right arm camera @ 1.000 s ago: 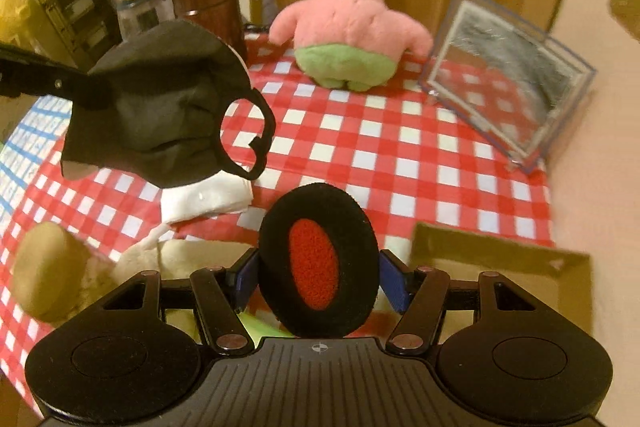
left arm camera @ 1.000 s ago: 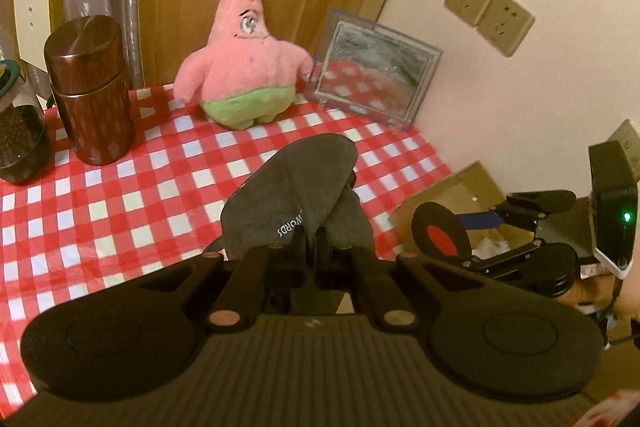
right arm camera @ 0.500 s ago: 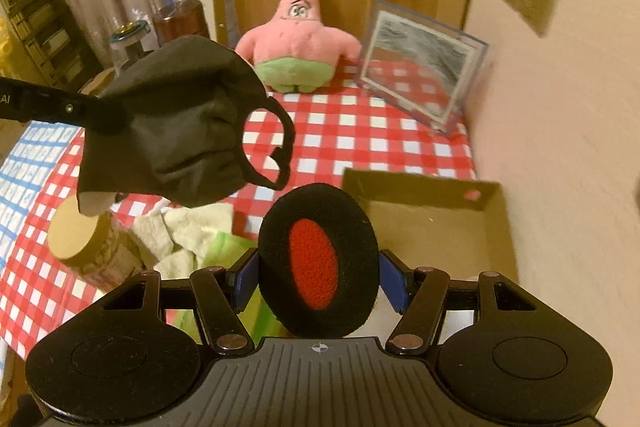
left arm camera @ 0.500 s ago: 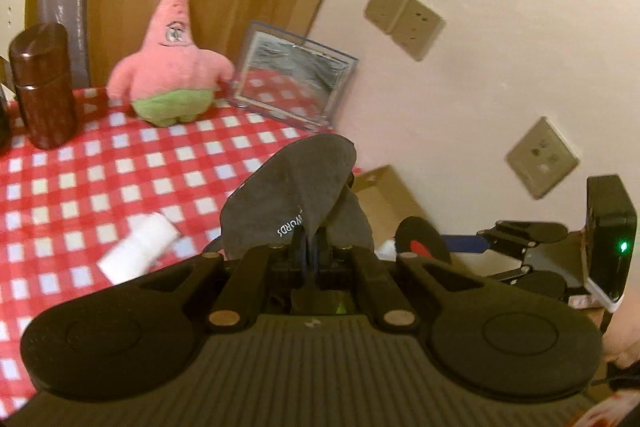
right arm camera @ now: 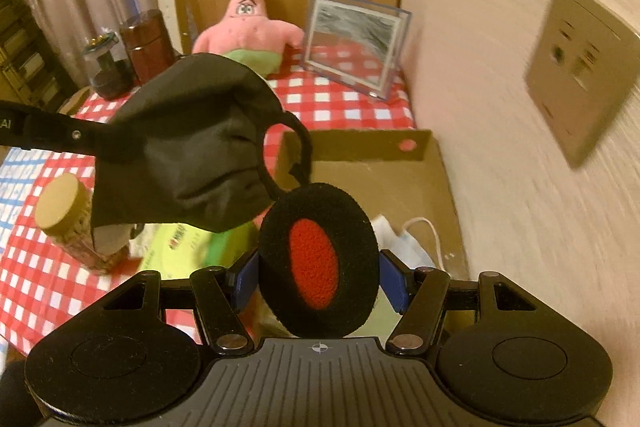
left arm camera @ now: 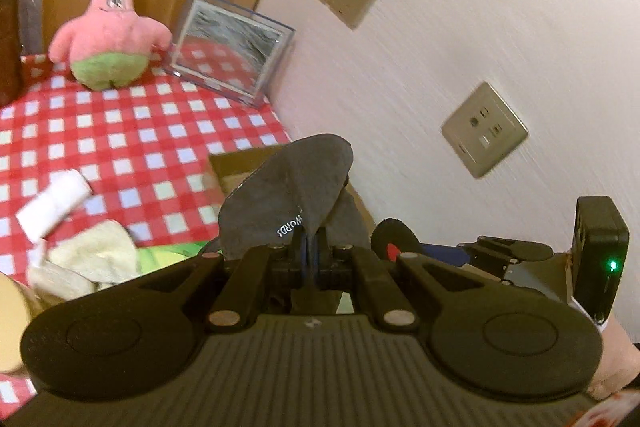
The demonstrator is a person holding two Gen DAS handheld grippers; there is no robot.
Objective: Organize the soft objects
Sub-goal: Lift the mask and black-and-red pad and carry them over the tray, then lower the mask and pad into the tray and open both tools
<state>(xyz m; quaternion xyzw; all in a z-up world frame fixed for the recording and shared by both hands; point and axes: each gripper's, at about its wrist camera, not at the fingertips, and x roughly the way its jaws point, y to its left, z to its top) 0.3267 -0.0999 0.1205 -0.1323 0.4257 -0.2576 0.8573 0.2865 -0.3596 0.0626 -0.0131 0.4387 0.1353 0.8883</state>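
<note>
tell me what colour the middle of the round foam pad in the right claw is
Red, ringed in black: the foam pad shows best in the right wrist view.

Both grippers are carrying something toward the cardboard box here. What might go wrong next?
1. The black face mask is pinched at one edge by the left gripper; its hanging ear loop might catch the box wall.
2. The round ear pad in the right gripper stands on edge, so it may roll when released.

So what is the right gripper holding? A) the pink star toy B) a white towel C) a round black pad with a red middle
C: the round black pad sits between the right gripper fingers, over the cardboard box.
</note>
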